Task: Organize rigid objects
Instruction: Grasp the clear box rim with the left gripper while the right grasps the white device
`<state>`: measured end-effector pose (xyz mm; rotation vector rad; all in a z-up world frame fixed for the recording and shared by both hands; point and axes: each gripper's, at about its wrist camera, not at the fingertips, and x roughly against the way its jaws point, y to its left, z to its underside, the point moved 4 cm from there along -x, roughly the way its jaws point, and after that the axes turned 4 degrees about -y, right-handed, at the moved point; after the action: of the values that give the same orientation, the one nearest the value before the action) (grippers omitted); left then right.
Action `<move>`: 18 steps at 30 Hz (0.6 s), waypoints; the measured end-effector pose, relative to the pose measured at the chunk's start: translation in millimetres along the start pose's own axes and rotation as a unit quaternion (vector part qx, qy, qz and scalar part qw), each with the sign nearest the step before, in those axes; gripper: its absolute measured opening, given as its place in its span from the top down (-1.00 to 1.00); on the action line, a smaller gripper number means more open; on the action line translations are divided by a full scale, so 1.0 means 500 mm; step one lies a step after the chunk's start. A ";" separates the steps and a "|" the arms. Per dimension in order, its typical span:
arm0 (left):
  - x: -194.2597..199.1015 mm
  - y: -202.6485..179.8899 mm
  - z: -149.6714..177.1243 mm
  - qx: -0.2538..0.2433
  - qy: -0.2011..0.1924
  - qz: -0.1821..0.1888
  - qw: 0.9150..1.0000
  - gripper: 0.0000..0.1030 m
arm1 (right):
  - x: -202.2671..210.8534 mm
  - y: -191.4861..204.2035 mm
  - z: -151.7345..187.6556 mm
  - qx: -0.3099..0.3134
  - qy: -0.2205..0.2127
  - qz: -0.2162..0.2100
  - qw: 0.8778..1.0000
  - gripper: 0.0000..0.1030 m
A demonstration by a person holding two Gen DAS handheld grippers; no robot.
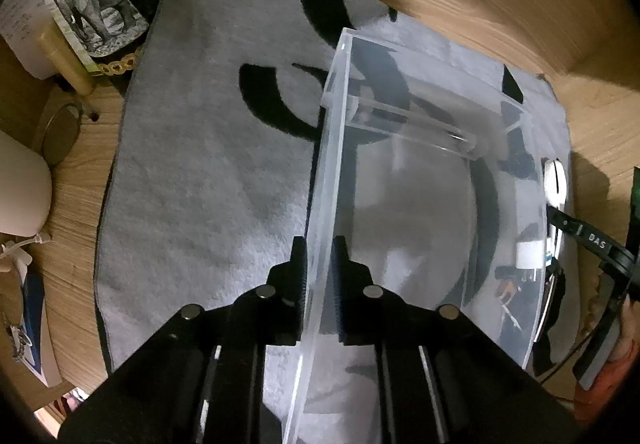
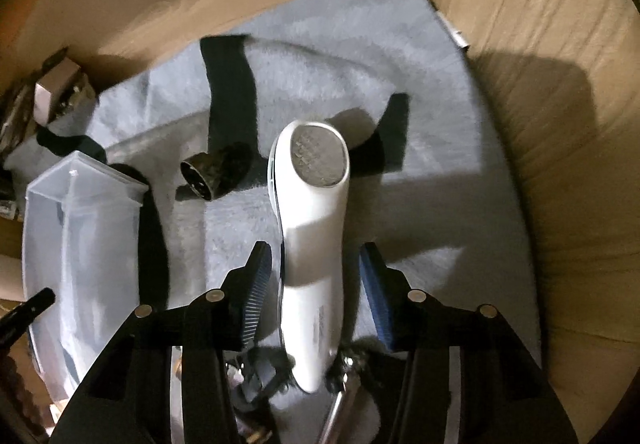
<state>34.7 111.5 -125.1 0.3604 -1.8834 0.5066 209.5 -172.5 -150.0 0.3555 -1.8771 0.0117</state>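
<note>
Left gripper (image 1: 319, 256) clamped on near wall of clear box (image 1: 424, 203), which stands on grey towel (image 1: 200, 183). Right gripper (image 2: 314, 272) part open, jaws straddling white device (image 2: 312, 236) lying on towel, pads not touching it. Small black part (image 2: 214, 173) between box and device

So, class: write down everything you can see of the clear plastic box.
The clear plastic box is a see-through, open-topped container with thick, frosted-edged walls and a narrow inner divider near its far end. It looks empty and stands upright on the grey towel. The left gripper is shut on its near-left wall, one pad inside and one outside. The white handheld device lies beside it, apart.
</note>
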 end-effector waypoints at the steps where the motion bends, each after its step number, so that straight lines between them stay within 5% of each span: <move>1: 0.001 0.002 0.001 0.000 -0.001 -0.005 1.000 0.85 | -0.008 0.002 -0.001 0.000 0.003 0.000 1.000 0.30; 3: -0.003 0.001 -0.001 0.000 -0.004 -0.008 1.000 0.85 | -0.019 0.006 -0.004 0.003 0.001 0.007 1.000 0.45; 18: 0.012 -0.008 -0.005 -0.039 -0.016 -0.008 0.999 0.86 | 0.076 -0.010 0.004 -0.015 -0.050 0.009 0.999 0.46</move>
<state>36.3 109.4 -118.4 0.3339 -1.9247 0.4182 198.1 -186.5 -116.1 0.3225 -1.9767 -0.0227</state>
